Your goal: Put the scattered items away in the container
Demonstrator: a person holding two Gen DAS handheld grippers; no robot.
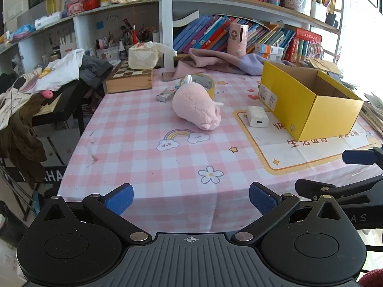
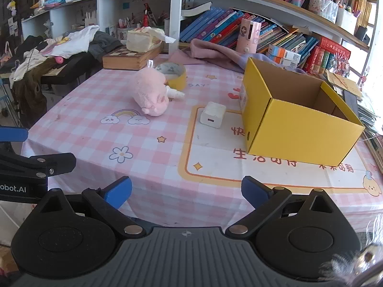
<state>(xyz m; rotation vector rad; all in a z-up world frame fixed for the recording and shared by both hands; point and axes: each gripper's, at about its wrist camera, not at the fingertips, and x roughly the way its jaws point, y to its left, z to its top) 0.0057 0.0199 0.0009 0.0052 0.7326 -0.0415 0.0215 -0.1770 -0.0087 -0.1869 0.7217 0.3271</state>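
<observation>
1. Yellow cardboard box (image 2: 299,122) standing open-topped on the bench (image 2: 153,167), taken here as the landmark.
2. White charger block (image 2: 213,115) lying just left of the box, close to its near-left corner, not touching.
3. Pink plush toy (image 2: 150,93) lying on its side further left of the box, beyond the charger.
4. Yellow tape roll (image 2: 172,74) sitting behind the plush, touching or nearly touching it, well left of the box's far corner.
5. Small grey packet (image 1: 165,94) resting left of the plush, farthest from the box; seen only in the left wrist view.
6. Left hand-held gripper (image 1: 190,197) spread wide, holding nothing, hovering over the bench's near edge, well short of the box and left of it; plush straight ahead, well apart.
7. Right hand-held gripper (image 2: 186,191) likewise spread wide and empty, at the near edge short of the box's near-left corner; charger ahead, apart.
</observation>
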